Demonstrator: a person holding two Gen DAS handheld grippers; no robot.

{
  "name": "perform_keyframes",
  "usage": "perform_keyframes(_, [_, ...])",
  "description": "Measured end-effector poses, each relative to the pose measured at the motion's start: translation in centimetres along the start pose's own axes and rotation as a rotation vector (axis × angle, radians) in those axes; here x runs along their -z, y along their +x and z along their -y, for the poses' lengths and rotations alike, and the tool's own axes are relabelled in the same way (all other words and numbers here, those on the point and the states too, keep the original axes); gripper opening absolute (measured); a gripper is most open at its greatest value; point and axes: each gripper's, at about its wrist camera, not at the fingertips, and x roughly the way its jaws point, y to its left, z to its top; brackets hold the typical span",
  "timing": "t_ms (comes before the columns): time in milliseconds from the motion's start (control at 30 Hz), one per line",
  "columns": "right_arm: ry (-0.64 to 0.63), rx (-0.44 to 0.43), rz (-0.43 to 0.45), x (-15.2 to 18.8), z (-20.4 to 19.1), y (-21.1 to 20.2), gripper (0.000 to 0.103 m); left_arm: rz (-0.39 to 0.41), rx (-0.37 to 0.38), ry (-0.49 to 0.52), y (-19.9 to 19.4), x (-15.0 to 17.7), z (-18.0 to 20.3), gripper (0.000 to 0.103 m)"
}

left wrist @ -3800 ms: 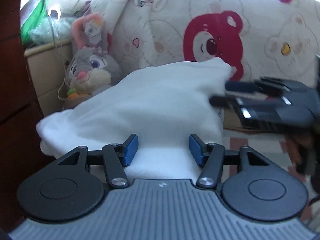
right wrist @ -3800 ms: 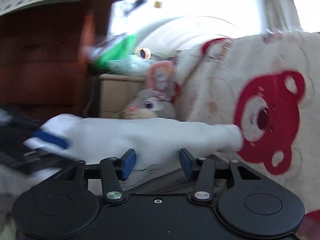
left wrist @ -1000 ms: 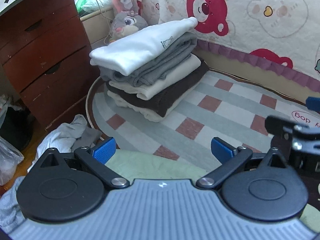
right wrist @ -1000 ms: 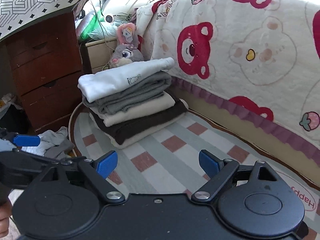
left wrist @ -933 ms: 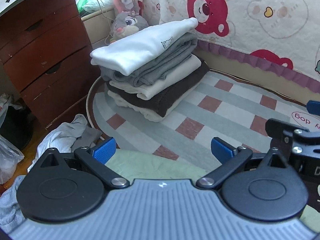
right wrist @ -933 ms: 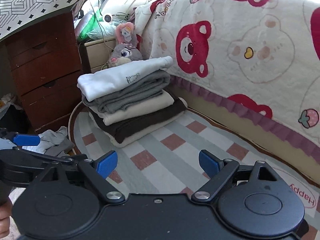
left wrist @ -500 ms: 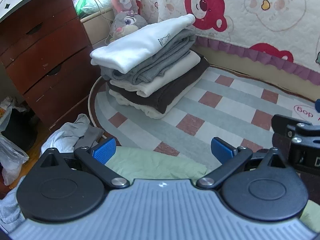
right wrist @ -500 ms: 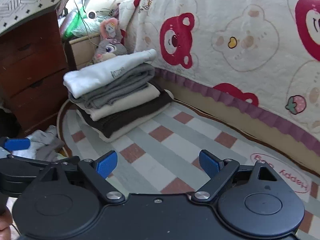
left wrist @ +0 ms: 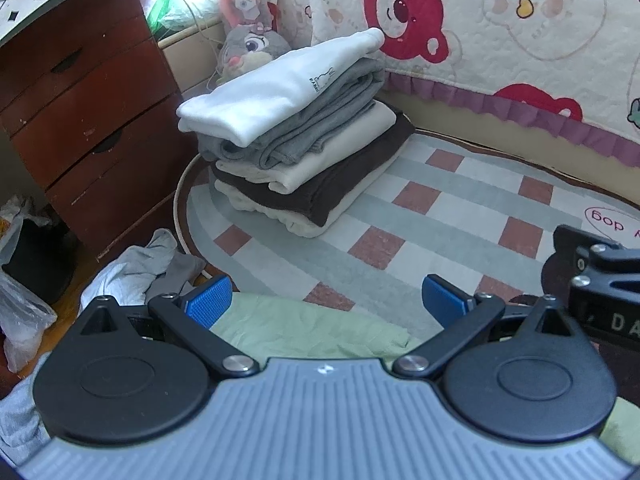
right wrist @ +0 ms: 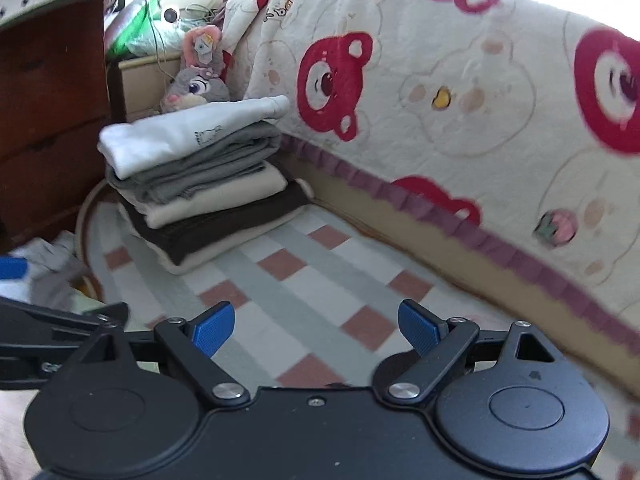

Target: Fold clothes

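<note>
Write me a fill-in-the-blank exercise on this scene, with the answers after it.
1. The top garment on the stack is ____ in colour.
2. The plush bunny sits ____ the stack.
3. Both the left gripper and the right gripper have their jaws ____.
4. The garment just below the left gripper is pale ____.

Answers: white; behind; open; green
</note>
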Motion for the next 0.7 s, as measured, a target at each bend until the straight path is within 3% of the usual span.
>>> perform_keyframes(700, [-0.024, -0.009, -0.013, -0.2, -1.1, -0.5, 0.092, 0.020, -0.007, -0.022, -0.6, 0.3, -1.4, 0.103])
